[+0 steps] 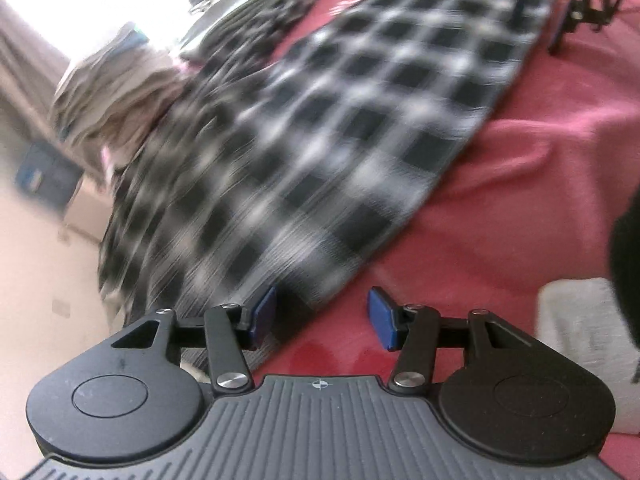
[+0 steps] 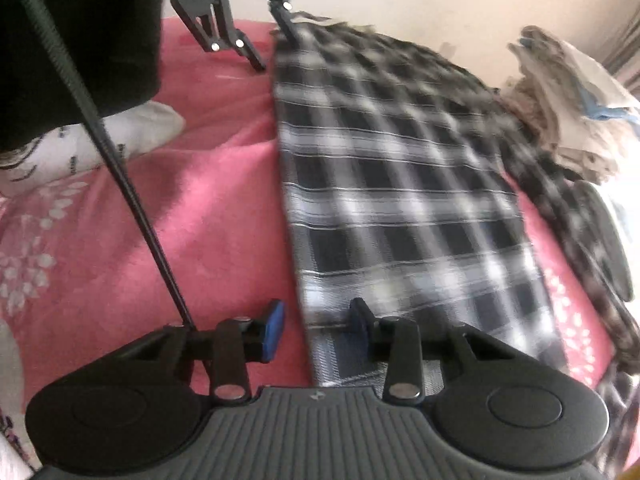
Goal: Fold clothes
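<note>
No words, brand names or numbers can be read anywhere. The only sign is a small white crosshair mark (image 1: 319, 384) on the ribbed grey plastic body of each gripper; its twin (image 2: 316, 397) is blurred.

The left gripper (image 1: 322, 318) is hovering with jaws apart over the corner of a checked cloth (image 1: 312, 152) lying on the pink bed (image 1: 520, 184).

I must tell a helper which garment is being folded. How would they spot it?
On the pink bedspread lies a long, flat, black-and-white checked cloth, its straight edge between both grippers. Unlike the crumpled beige clothes pile beyond, it is smooth and plaid.
</note>
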Demonstrator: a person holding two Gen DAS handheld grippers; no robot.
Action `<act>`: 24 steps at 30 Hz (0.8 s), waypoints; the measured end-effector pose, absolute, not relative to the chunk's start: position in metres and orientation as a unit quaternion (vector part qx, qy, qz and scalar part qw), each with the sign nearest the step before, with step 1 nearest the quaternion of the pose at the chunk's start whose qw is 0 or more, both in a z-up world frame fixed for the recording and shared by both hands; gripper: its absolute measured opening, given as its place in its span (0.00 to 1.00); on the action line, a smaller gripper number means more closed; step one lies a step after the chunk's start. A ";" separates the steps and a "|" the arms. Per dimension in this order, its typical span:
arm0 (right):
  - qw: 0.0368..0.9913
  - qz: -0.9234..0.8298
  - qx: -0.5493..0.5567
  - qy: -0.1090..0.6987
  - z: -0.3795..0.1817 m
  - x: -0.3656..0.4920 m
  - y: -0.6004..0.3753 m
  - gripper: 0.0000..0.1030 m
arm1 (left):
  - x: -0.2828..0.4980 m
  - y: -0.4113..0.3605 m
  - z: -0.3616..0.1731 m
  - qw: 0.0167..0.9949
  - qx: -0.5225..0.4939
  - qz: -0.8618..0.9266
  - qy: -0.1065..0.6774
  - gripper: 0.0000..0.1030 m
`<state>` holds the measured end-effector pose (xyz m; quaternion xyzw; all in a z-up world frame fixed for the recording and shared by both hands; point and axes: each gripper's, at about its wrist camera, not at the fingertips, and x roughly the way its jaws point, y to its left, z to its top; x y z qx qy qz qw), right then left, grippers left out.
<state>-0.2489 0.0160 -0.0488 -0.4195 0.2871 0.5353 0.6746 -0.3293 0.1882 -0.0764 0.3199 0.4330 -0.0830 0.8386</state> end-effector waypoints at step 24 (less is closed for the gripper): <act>0.704 0.498 -0.393 0.319 -0.047 -0.244 0.006 0.22 | -0.337 0.200 -0.101 0.829 0.409 0.033 0.379 0.49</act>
